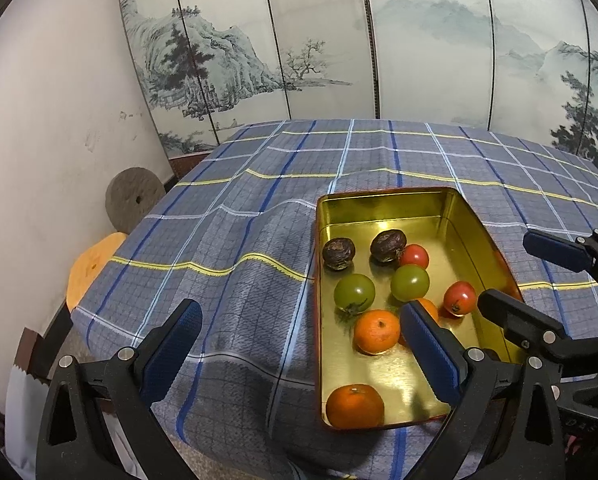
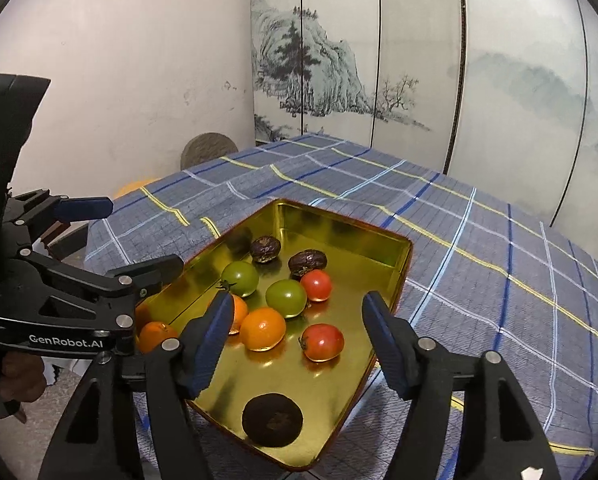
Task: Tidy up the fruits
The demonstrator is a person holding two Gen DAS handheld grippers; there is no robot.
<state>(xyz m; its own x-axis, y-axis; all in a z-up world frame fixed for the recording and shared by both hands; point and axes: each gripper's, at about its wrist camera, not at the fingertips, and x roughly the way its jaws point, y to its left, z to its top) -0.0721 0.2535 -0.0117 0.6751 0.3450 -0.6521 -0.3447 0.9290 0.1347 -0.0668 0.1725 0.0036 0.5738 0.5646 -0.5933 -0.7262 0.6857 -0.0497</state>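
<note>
The right gripper (image 2: 299, 344) hangs half open and empty over the gold rectangular metal tin (image 2: 395, 280); the left gripper (image 1: 303, 348) gapes empty at its rim. Inside lie a dark wrinkled round fruit (image 2: 272, 420), oranges (image 2: 263, 329), tomatoes (image 2: 323, 342). Blue plaid tablecloth (image 2: 499, 280) beneath; painted folding screen (image 2: 379, 60) behind.

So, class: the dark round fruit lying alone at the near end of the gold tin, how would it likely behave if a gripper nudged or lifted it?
The dark fruit looks round and lies alone on the gold tin's smooth floor, so a nudge would probably roll it. Its wrinkled skin suggests decent grip but a soft body, so squeeze gently. The right gripper hangs open above it.
</note>
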